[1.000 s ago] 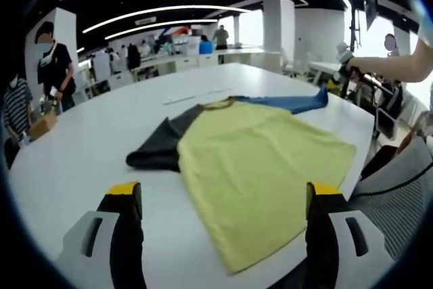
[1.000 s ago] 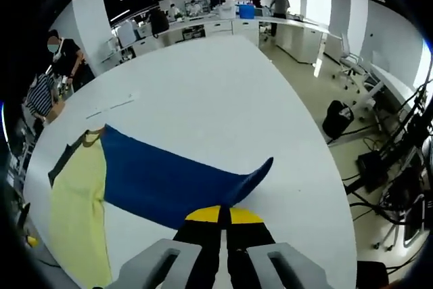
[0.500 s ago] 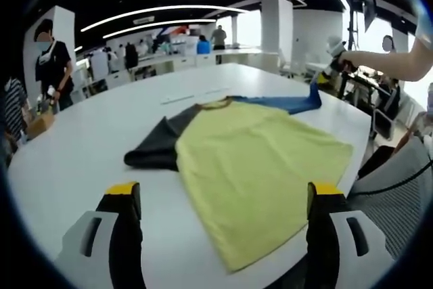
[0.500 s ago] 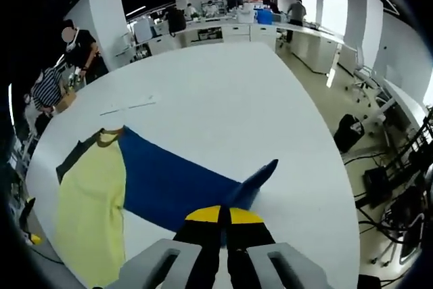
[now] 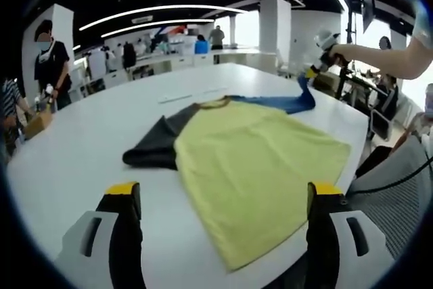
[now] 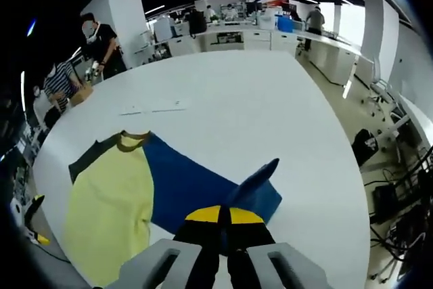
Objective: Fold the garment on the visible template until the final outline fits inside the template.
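The yellow-green short-sleeved cloth shirt with one dark grey sleeve and one blue sleeve (image 5: 254, 160) lies spread flat on the large white round-edged table (image 5: 81, 153), occupying the centre of the left gripper view, collar toward the upper middle of the frame and hem toward the lower centre. The dark grey sleeve (image 5: 152, 147) lies flat at centre left. The blue sleeve (image 5: 284, 103) extends to the upper right, where its end is lifted off the table surface. In the right gripper view the same shirt (image 6: 111, 218) sits in the lower left, and the blue sleeve (image 6: 196, 187) runs across the lower centre to the jaws. The right gripper (image 6: 220, 214), black with yellow tips, has its jaws pressed together on the end of the blue sleeve, whose cuff stands up just above the tips; in the left gripper view this gripper (image 5: 318, 65) appears at upper right, held by a person's hand (image 5: 345, 51). The left gripper (image 5: 223, 191) stands at the bottom of its view with jaws spread wide and nothing between them, above the table's near edge, the shirt's hem lying between the two jaws in the frame. A thin pale strip (image 6: 152, 109) lies on the table beyond the collar. People stand at the upper left of both views (image 5: 51, 55).
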`<state>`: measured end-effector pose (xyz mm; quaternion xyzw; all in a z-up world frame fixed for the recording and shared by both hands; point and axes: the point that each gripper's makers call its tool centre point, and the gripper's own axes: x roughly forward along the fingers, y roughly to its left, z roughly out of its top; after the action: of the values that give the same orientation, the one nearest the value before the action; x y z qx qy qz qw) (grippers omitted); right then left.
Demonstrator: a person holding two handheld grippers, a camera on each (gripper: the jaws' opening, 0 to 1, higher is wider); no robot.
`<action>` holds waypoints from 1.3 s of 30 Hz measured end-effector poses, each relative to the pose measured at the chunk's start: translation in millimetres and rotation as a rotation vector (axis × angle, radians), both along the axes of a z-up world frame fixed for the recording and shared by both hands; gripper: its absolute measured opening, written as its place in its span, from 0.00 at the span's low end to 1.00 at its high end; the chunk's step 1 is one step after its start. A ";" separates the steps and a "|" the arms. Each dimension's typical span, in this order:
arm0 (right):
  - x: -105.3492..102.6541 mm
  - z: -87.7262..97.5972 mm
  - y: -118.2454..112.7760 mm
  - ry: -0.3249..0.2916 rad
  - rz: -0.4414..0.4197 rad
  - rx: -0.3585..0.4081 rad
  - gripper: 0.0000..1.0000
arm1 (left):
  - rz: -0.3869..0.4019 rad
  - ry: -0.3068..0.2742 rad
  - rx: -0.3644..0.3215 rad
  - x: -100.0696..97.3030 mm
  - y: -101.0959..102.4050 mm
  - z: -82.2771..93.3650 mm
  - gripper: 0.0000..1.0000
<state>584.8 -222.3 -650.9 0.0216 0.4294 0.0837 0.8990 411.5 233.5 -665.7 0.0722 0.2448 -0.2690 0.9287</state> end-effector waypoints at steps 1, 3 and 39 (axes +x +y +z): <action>1.2 0.6 3.3 -0.002 0.007 0.002 0.00 | -0.001 0.001 -0.001 -0.1 -0.2 -0.1 0.99; 3.4 1.5 11.3 -0.001 0.021 0.002 0.00 | -0.005 0.002 0.000 -0.4 -0.8 -0.1 0.99; 29.5 13.1 134.7 0.007 0.266 -0.013 0.00 | -0.037 0.011 -0.002 -4.5 -2.0 -1.3 0.99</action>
<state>614.3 -87.7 -637.9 -0.0409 0.4322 0.1996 0.8785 407.0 231.6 -667.0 0.0744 0.2481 -0.2867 0.9223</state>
